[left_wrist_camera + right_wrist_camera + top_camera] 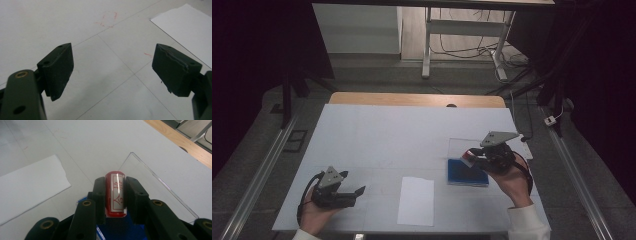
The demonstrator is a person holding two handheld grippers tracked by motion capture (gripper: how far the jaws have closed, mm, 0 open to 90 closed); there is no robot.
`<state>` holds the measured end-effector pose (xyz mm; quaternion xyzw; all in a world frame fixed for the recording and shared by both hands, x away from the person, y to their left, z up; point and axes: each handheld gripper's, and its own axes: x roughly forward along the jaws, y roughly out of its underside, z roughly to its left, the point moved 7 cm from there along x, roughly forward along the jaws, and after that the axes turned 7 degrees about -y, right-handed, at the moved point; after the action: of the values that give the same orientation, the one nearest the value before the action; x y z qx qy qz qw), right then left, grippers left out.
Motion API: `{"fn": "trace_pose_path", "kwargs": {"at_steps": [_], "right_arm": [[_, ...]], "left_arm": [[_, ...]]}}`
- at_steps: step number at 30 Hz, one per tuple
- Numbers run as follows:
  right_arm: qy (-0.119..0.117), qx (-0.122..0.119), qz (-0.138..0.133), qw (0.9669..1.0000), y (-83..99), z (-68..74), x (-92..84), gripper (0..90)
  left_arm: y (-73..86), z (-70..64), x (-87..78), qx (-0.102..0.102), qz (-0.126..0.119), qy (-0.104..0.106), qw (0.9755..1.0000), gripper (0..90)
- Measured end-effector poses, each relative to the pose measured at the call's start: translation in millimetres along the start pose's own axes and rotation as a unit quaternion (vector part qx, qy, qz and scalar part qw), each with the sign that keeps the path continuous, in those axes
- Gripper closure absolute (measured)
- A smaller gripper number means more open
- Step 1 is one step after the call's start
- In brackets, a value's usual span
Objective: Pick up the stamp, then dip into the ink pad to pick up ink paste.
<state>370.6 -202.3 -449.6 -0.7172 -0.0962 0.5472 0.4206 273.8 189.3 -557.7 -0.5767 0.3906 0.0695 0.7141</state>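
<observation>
The right gripper [115, 195] has its fingers [99, 195] clamped on a red stamp [115, 192], which stands between them with its white label of red characters facing up. Just under the fingers is a blue ink pad [467, 172], and beyond their tips a clear lid [160, 192] lies on the table [377, 135]. A white paper sheet [416, 201] lies to the left of these fingers. The left gripper [112, 71] hangs over the bare table with its fingers [58, 68] wide apart and nothing between them; the paper sheet's corner is beyond the right finger.
</observation>
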Motion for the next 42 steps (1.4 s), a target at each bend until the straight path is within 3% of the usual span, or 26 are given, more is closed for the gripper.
{"fn": "trace_pose_path", "kwargs": {"at_steps": [14,24,34,42], "right_arm": [[0.010,0.004,0.035,0.9993,10.6,-8.1,13.2,70.2],[0.012,0.016,0.072,0.9972,23.0,-13.4,29.9,70.3],[0.013,0.013,0.105,0.9943,31.1,-14.8,43.7,70.3],[0.016,0.015,0.113,0.9933,34.0,-15.7,47.2,70.3]], "left_arm": [[-0.1,-0.8,1.7,0.002,0.002,0.002,1.0000,18.2],[-0.3,-1.3,0.7,0.004,0.001,0.002,1.0000,18.5],[0.1,-2.3,0.3,0.004,0.004,0.003,1.0000,18.9],[0.6,-2.9,0.3,0.003,0.006,0.003,1.0000,19.0]]}}
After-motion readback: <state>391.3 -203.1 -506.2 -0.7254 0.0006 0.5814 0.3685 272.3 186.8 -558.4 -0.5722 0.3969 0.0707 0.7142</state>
